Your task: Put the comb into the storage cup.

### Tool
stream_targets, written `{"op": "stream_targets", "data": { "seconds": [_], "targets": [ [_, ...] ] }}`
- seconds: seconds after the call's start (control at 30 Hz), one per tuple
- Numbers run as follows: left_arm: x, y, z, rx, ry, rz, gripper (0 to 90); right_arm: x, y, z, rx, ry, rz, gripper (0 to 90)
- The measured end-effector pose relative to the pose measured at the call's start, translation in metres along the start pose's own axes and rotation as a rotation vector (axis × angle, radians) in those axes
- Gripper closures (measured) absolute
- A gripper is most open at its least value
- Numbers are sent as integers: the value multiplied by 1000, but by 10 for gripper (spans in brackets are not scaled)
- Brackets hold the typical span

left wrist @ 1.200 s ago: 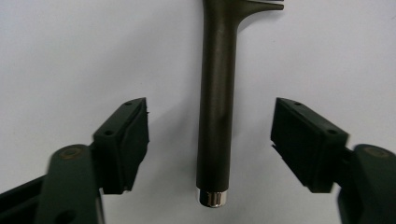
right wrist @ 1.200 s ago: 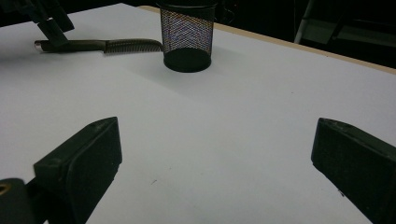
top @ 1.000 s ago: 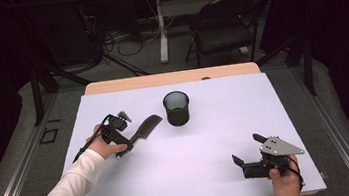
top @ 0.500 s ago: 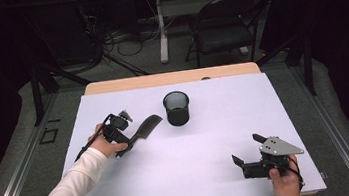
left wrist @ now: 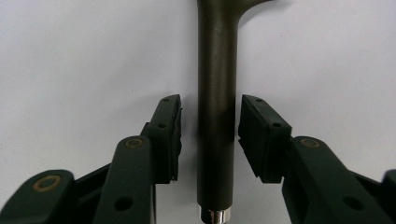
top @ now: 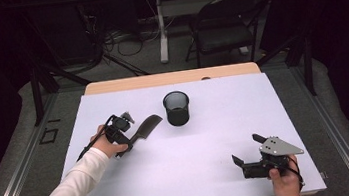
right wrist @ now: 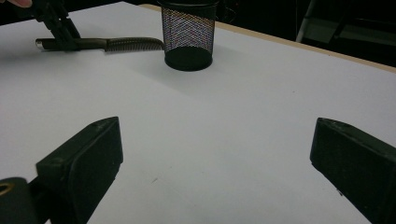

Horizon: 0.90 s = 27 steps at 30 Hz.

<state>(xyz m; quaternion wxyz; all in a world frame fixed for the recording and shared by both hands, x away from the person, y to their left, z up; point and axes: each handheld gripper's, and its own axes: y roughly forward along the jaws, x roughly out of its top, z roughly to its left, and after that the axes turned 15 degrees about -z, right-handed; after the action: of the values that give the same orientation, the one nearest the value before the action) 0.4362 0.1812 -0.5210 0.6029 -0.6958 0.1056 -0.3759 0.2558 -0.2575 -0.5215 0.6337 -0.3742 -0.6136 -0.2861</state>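
Left gripper (left wrist: 209, 135) w/ jaws just closing round comb handle (left wrist: 215, 116), pads not touching; gripper angled down at table.

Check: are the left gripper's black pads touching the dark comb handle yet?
Apart. The left gripper view shows white table on both sides between the left gripper pads and the dark comb handle; the jaws have just been closing around it.

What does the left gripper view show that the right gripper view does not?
Left gripper view: jaws of the left gripper, just closing, flank the shaft of the dark long-handled comb with slim gaps; its silver end cap. Right gripper view: the black mesh cup, the comb's teeth, the right gripper wide open. Both: the comb on the white table.
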Motion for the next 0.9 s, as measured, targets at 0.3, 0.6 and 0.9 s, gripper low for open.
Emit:
{"op": "stream_targets", "data": {
  "seconds": [0.3, 0.6, 0.9],
  "targets": [
    [0, 3, -1, -7, 5, 18, 645, 0, 1, 0, 1, 0, -6, 22],
    [0, 4, -2, -14, 4, 16, 665, 0, 0, 0, 1, -2, -1, 23],
    [0, 4, -1, -19, -2, 22, 692, -1, 1, 0, 2, -2, -4, 23]
  ]
}}
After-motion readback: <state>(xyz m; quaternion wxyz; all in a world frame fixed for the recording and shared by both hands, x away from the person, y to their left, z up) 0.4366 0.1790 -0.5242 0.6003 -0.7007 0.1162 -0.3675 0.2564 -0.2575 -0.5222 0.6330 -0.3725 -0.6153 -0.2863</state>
